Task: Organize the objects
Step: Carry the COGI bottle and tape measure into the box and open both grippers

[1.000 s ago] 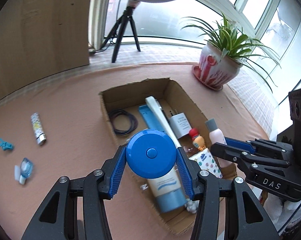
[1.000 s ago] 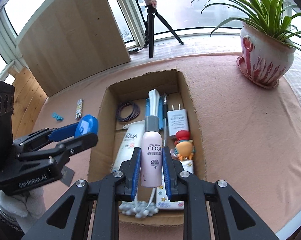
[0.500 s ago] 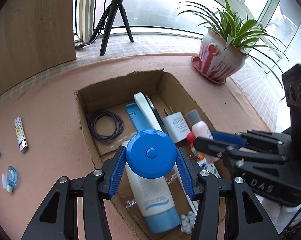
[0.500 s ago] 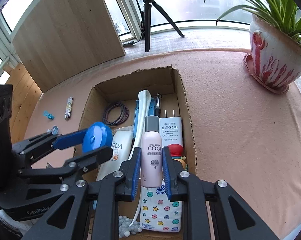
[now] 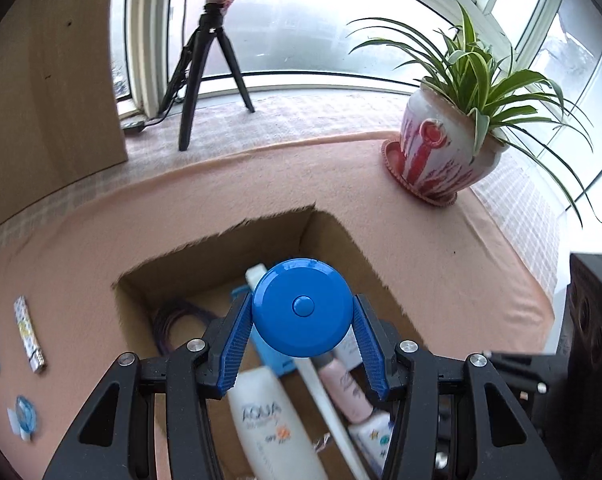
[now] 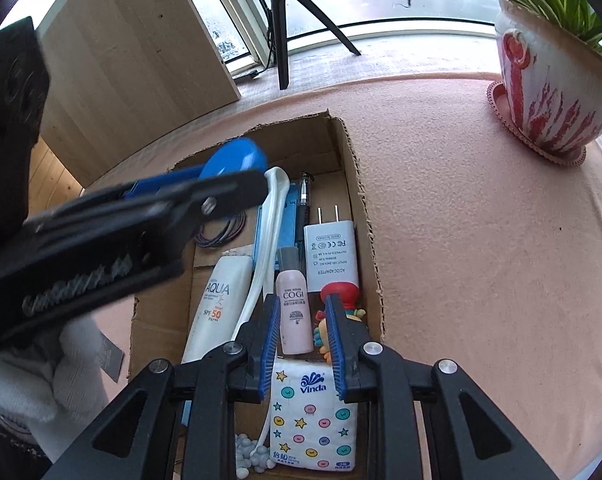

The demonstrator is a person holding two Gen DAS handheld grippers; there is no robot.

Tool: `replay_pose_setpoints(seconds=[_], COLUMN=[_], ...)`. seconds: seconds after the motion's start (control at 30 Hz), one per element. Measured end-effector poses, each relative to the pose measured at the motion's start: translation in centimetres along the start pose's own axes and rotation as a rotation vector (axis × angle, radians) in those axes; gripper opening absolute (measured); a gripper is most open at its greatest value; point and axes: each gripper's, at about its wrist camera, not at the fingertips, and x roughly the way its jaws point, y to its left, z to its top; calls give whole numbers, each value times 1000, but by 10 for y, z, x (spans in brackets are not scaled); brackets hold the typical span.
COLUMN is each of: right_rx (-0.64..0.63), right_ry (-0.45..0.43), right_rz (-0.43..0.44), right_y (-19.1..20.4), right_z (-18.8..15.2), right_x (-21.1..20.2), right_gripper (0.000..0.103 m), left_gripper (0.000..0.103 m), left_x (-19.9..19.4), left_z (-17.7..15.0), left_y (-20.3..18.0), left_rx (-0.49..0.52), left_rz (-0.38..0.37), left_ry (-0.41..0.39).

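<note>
My left gripper (image 5: pixel 302 307) is shut on a round blue tape measure (image 5: pixel 302 307), held above the far left part of the open cardboard box (image 5: pixel 333 228). In the right wrist view that tape measure (image 6: pixel 235 158) hangs over the box's (image 6: pixel 365 216) back left corner. My right gripper (image 6: pixel 302 304) stands open low over the box's near end. A pink COGI bottle (image 6: pixel 295 314) lies loose in the box between its fingers, with a gap on the right side. That bottle (image 5: pixel 343 388) also shows in the left wrist view.
The box holds a white AQUA tube (image 6: pixel 217 304), a charger (image 6: pixel 331 252), a Vinda tissue pack (image 6: pixel 313 416), a toy figure (image 6: pixel 339 296) and hair ties (image 6: pixel 225 236). A lighter (image 5: pixel 29 338) and small blue items (image 5: pixel 23 420) lie on the cloth at left. A potted plant (image 5: pixel 441 160) stands far right.
My right gripper has opened and the pink bottle now lies in the box. My left gripper has carried the tape measure forward over the box's far end.
</note>
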Motion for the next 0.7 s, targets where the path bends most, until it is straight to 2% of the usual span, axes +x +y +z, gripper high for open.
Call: replay_pose_setpoints(seconds=[0.07,0.13,0.17,0.4,0.7], right_rx=[8,13,14,25,15], right_ry=[-1,-6,-8,-24,-65], right_rz=[3,-2,-3,-12,10], right_y=[-4,-6,-7,-9,13], right_z=[-2,-3,-3,-4,-7], right_x=[-2,-5,-6,-12,-22], right_gripper=[21,21,21,21,22], left_gripper=[54,68,71,71,71], left_x=[10,17,19,8,-44], left_z=[8,14,16,17,-3], left_y=[-5,-8,-8,7,36], left_rx=[12,21,23,-28,-60], left_rz=[-21,-19,1,-4,30], left_ry=[18,36,36,9,-36])
